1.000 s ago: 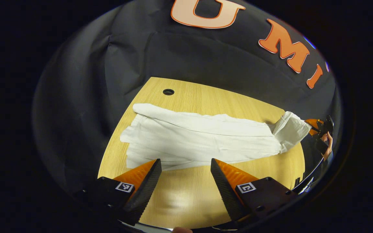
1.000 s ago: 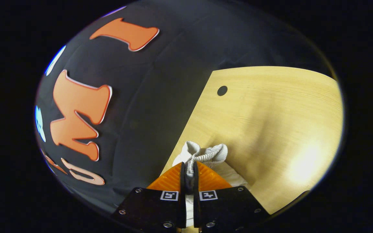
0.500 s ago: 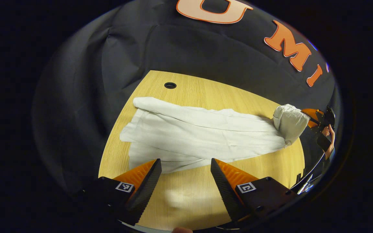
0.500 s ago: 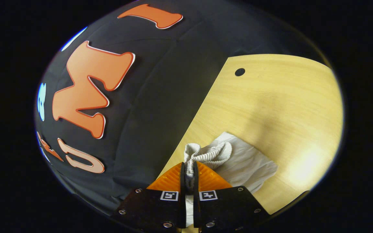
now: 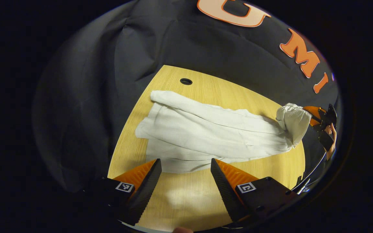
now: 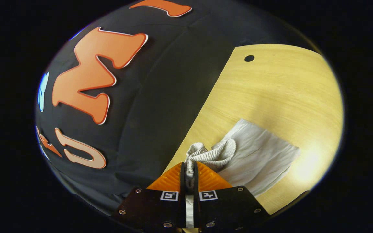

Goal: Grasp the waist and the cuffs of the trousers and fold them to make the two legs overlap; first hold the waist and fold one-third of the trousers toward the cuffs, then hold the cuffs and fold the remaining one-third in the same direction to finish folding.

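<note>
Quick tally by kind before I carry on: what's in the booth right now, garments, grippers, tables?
Trousers: 1
Left gripper: 1
Right gripper: 1
Table: 1
Total: 4

Trousers (image 5: 212,136) lie across the table (image 5: 189,197), the waist (image 6: 210,155) lifted at 3 o'clock, a hole (image 5: 186,81) at 12.
</note>
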